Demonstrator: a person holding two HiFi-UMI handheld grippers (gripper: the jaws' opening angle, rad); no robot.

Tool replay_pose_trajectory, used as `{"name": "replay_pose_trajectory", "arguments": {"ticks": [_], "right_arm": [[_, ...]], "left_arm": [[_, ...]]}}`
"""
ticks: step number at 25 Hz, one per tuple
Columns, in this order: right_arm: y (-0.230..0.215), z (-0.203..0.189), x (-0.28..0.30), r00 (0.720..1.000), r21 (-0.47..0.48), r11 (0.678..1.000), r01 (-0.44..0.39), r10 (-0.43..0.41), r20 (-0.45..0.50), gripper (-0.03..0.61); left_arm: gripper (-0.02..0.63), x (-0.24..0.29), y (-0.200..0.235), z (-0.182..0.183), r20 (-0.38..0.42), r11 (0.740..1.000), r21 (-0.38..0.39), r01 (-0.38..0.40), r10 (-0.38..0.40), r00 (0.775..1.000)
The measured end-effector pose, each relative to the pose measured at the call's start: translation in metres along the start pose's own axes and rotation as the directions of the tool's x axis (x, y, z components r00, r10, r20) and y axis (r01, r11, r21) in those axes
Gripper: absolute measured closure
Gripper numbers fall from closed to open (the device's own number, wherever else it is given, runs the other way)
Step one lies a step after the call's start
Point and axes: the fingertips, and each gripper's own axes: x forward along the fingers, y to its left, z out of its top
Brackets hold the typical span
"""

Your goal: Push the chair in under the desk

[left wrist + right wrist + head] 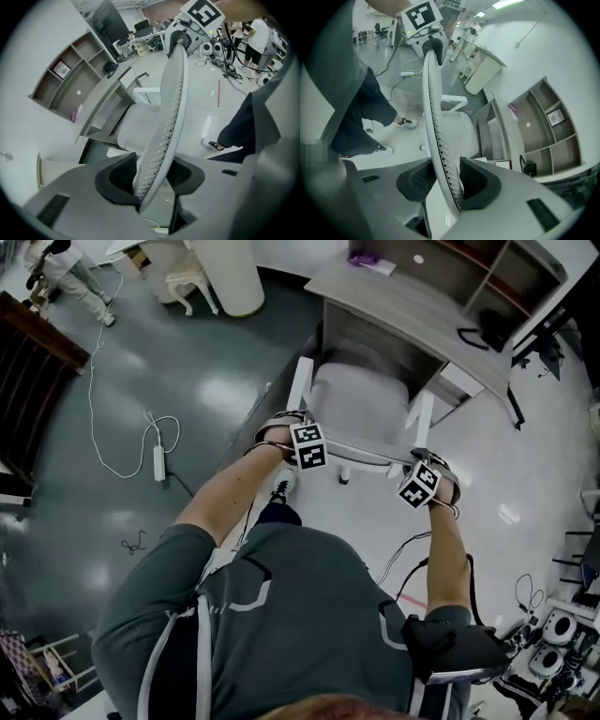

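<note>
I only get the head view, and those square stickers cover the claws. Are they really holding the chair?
Observer: Yes. The right gripper has the edge of the chair backrest pinched between its jaws.
Operator: And the other claw?
Observer: The left gripper has the same edge between its jaws, touching both sides as far as I can see.
Operator: Is anything hiding in the shelves?
Observer: A small framed picture stands in one cubby.
</note>
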Motion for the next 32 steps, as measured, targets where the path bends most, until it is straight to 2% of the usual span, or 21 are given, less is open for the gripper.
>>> {"name": "replay_pose_trajectory", "arguments": {"ticks": [3,9,13,18,22,32], "right_arm": [[-0.016,0.015,0.008,1.000,0.018,1.000,-0.001,0.002,-0.014,0.423],[-0.033,0.050,0.025,1.000,0.059,0.998,-0.014,0.015,-0.016,0.426],[-0.046,0.060,0.035,0.999,0.104,0.994,-0.027,0.030,-0.034,0.426],[-0.066,0.082,0.049,0.998,0.139,0.990,-0.021,0.028,-0.048,0.428],[-0.077,0.093,0.057,0.998,0.166,0.986,-0.016,0.026,-0.055,0.428],[-0.101,0.122,0.069,0.996,0.250,0.968,0.007,0.017,-0.092,0.428]], "left_arm": [[0.434,0.007,0.027,-0.005,0.023,1.000,0.027,-0.012,0.011,1.000],[0.433,0.020,0.074,-0.026,0.009,0.998,0.057,0.011,-0.012,1.000],[0.433,0.030,0.102,-0.026,0.035,0.995,0.103,-0.016,0.013,0.999],[0.433,0.045,0.140,-0.033,0.027,0.990,0.140,-0.029,0.026,0.999],[0.428,0.054,0.164,-0.034,0.062,0.982,0.173,-0.069,0.059,0.996],[0.428,0.069,0.218,-0.037,0.131,0.959,0.268,-0.087,0.053,0.990]]}}
